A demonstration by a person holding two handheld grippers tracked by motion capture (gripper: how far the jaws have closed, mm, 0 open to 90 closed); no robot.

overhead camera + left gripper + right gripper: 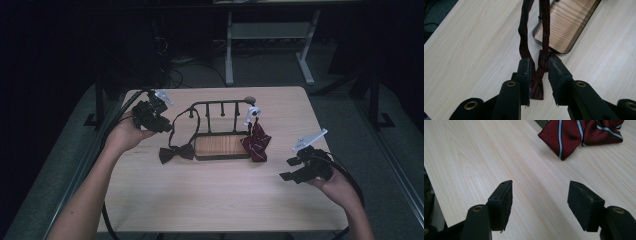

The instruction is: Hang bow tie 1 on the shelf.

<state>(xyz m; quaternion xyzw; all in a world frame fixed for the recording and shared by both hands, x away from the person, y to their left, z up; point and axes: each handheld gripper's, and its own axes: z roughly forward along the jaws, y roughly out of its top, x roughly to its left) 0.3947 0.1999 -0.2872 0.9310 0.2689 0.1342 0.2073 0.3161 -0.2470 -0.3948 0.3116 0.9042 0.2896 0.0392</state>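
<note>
Nearest you, your right gripper hovers low over bare table at the right edge, jaws spread wide and holding nothing. In the right gripper view its jaws frame plain wood, and the striped tie lies ahead and slightly to the right, well apart from the tips.

Farther up on the left, your left hand holds the left gripper raised above the table's left side, wrist turned so the jaws aim toward the rack. In the left gripper view the jaws stand only a little apart, and the dark bow tie sits in the gap between them, on the table just below the tips. I cannot tell whether either pad touches the cloth; it looks more like a loose bracket than a pinch.

The relation that matters: the bow tie's strap runs as two strands straight away from the left jaws, its long axis in line with the gripper, up to the rack's rail. The bow itself lies just left of the rack's wooden base. Your left hand is plainly the nearer one to it.
</note>
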